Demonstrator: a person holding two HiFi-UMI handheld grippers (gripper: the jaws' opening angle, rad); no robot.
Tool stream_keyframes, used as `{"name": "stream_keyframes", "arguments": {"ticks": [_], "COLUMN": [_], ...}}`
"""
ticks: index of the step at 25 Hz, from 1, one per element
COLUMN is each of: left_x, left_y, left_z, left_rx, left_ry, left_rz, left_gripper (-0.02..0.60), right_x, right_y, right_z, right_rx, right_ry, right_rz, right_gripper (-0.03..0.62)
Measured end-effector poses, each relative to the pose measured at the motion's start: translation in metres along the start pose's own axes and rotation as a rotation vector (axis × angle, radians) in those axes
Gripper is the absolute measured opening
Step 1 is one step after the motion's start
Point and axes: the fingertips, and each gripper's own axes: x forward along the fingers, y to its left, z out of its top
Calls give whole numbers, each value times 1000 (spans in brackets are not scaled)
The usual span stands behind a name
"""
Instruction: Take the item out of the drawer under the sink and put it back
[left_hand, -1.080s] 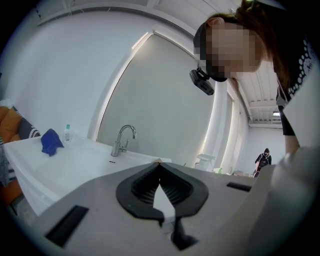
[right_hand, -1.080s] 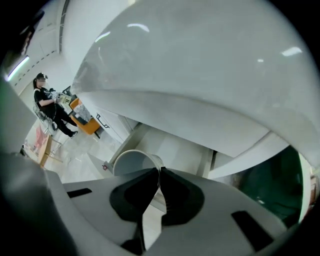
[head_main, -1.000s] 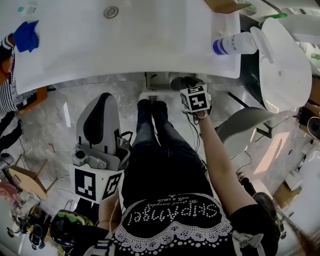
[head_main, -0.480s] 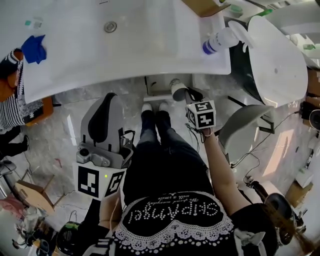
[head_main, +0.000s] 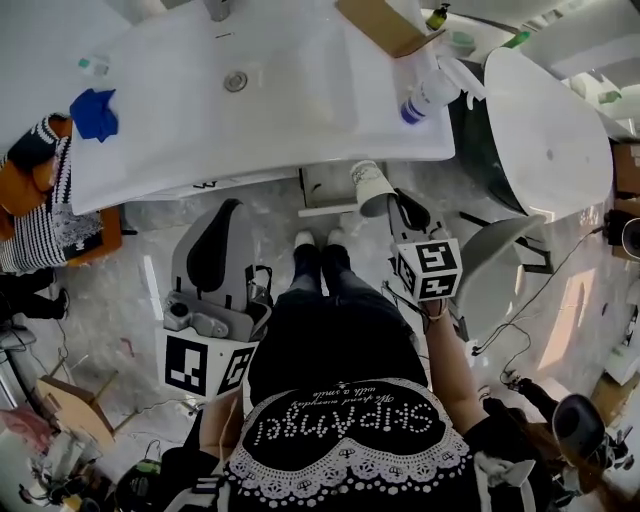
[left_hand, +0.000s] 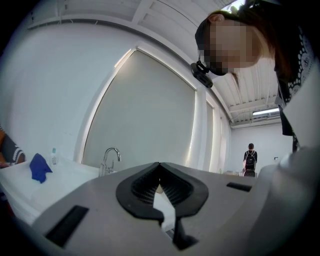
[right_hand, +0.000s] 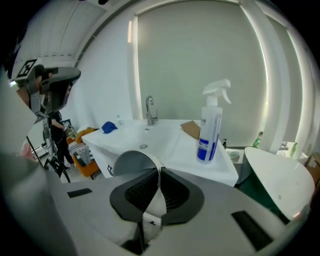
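Evidently out of the drawer already, the paper cup (head_main: 372, 188) hangs tipped just below the front edge of the sink (head_main: 300, 150), toward its right corner, w/ the right gripper (head_main: 398, 205) nearly closed on its thin wall, prob. for a secure carry, while the left gripper (head_main: 230, 206), jaws together & empty, sits idle.

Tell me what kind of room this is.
Likely a bathroom mock-up: a white sink with a faucet, and a spray bottle on its rim.
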Motion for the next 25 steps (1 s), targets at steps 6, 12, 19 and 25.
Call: {"name": "stream_keyframes", "arguments": {"ticks": [6, 12, 19, 25], "left_x": [-3, -5, -9, -12], "left_y": [-20, -30, -28, -31], "left_z": [2, -2, -1, -1], "left_rx": [10, 20, 42, 35], "left_ry": [-4, 8, 22, 18], "left_rz": [-71, -86, -73, -90], "left_gripper": [5, 5, 5, 5], "right_x": [-33, -79, -110, -123], "right_y": [12, 26, 43, 51], "right_z": [59, 101, 116, 123], "right_rx": [29, 20, -17, -44], "right_ry": [-165, -333, -375, -438], "right_rz": [8, 27, 17, 15], "right_gripper": [31, 31, 31, 31]}}
